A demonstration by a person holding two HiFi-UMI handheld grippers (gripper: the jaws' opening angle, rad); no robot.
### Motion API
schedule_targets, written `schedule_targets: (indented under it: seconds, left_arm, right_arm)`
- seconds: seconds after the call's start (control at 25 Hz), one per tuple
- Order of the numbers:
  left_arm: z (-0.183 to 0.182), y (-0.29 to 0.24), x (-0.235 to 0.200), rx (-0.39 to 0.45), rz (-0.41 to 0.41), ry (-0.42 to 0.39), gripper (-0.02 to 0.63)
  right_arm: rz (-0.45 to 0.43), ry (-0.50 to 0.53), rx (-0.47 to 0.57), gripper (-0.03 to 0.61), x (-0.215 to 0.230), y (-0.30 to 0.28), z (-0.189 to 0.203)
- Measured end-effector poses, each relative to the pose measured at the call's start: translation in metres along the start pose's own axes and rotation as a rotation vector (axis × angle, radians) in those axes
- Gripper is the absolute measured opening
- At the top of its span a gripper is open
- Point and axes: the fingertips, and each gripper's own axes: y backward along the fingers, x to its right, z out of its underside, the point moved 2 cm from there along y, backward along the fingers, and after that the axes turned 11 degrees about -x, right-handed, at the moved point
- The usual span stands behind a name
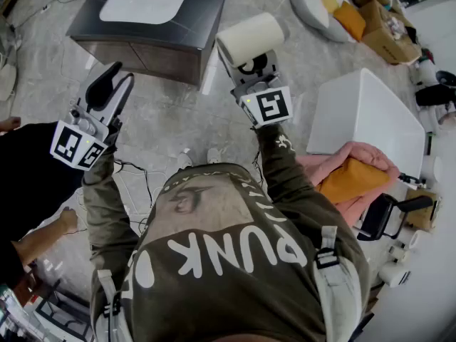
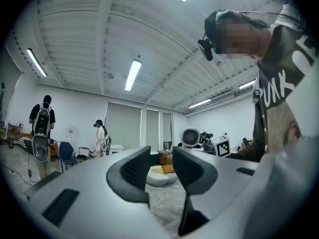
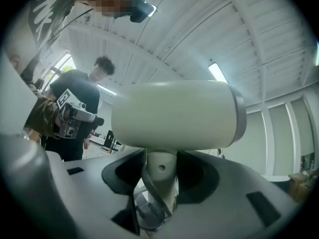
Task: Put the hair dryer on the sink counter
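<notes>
Your right gripper (image 3: pixel 160 171) clamps the hair dryer (image 3: pixel 174 114) by its handle, still off the sink desk (image 1: pixel 142 45); the left gripper (image 2: pixel 160 168) has its jaws a little apart, empty.

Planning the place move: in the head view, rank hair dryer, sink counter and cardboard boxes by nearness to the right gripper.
1. hair dryer, clamped in the claw of the right gripper.
2. sink counter, just ahead, to the left.
3. cardboard boxes, far right.

We see our left gripper (image 2: pixel 160 158) with its jaws a little apart and nothing between them. Beyond the gap, a white floor cushion (image 2: pixel 155 177) carries an orange pillow (image 2: pixel 169 169). Two people (image 2: pixel 42 128) stand far left.
</notes>
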Motion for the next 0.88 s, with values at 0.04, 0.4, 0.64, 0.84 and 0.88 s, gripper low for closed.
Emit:
schedule_targets:
  seconds: [0.04, 0.4, 0.64, 0.84, 0.88]
  left_arm:
    - [-0.0002, 0.0008, 0.0020, 0.000, -0.001, 0.000, 0.141]
    - [0.0004, -0.0007, 0.0052, -0.005, -0.004, 0.001, 0.141]
    - [-0.0008, -0.0037, 0.0078, -0.006, -0.004, -0.001, 0.141]
    - [0.0008, -0.0064, 0.0095, -0.010, -0.008, 0.000, 0.141]
    - [0.0010, -0.0072, 0.0097, -0.013, -0.010, 0.000, 0.141]
  right_arm:
    - [-0.001, 0.002, 0.001, 0.189, -0.0006, 0.0020, -0.0005]
    - [-0.014, -0.013, 0.000, 0.190, 0.0005, 0.0045, 0.0014]
    - [-0.035, -0.015, 0.003, 0.190, -0.0002, 0.0047, 0.0018]
    - [-0.041, -0.032, 0.011, 0.190, 0.0011, 0.0056, 0.0021]
    - [-0.046, -0.030, 0.011, 0.190, 0.0015, 0.0054, 0.0024]
